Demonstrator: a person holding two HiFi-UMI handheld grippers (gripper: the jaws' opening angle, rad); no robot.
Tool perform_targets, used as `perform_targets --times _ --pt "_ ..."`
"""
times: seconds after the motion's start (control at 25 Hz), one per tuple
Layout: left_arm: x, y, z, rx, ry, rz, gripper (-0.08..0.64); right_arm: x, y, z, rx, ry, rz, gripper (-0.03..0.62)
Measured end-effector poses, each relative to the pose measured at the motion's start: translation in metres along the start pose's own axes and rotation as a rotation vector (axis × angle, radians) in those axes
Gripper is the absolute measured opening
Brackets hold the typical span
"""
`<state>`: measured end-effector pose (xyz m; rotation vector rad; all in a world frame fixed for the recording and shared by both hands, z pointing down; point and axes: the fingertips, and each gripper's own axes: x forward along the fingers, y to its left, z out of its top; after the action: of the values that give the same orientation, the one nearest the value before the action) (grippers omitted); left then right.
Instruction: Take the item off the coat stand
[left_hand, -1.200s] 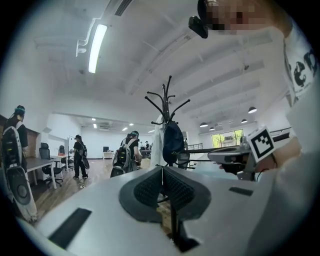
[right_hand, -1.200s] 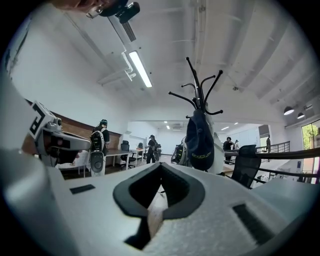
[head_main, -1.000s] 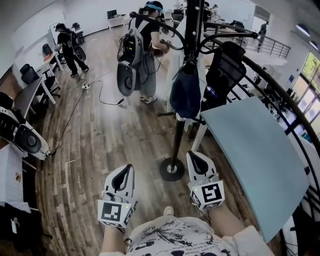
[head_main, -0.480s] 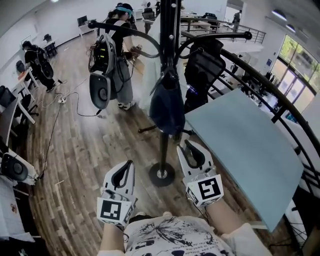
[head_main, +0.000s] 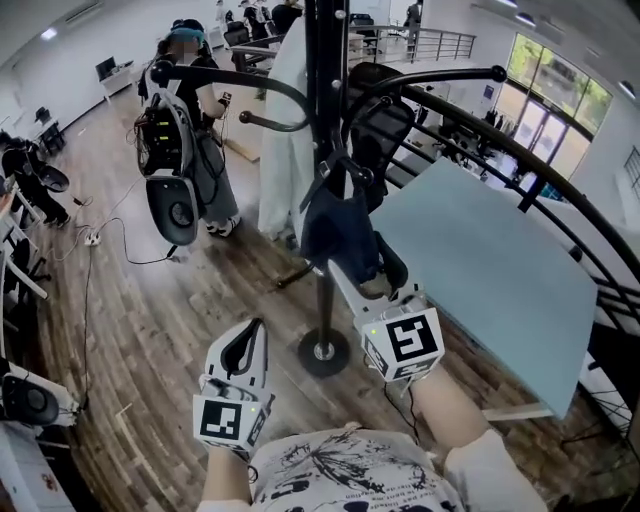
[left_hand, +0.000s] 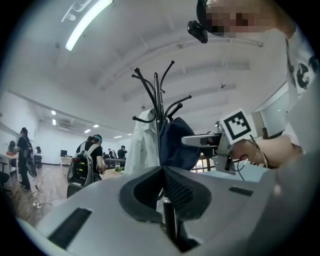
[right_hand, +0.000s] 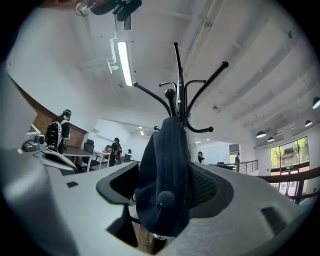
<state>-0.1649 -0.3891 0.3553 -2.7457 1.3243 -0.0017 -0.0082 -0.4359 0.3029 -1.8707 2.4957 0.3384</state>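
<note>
The dark navy fabric cap (head_main: 335, 235) is hung on the tall black metal coat stand (head_main: 323, 60), bracketed by the right gripper (head_main: 372, 262), whose jaws are being opened. The left gripper (head_main: 257, 329) is held low, jaws closed on nothing.

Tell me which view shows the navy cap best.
Right gripper view: the navy cap fills the centre, between the right gripper's opening jaws. Head view shows it from above, partly behind that gripper. Left gripper view shows it small and distant.
</note>
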Motion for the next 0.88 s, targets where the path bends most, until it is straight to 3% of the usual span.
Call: perform_targets --times 0.2,0.52,0.72,0.88 --pt "0.001 0.02 -0.006 -0.015 0.007 -0.044 0.005 0.03 -0.005 -0.012 0.055 0.057 -0.052 0.274" --pt "0.005 0.034 -0.011 -0.027 0.008 -0.085 0.005 0.037 -0.01 -0.013 0.016 0.066 -0.13 0.081" --pt "0.005 0.031 -0.009 -0.019 0.008 -0.112 0.005 0.027 -0.012 -0.003 0.007 0.054 -0.156 0.027" --pt "0.003 0.026 -0.006 -0.006 0.002 -0.134 0.005 0.011 -0.01 0.023 -0.047 -0.006 -0.183 0.018"
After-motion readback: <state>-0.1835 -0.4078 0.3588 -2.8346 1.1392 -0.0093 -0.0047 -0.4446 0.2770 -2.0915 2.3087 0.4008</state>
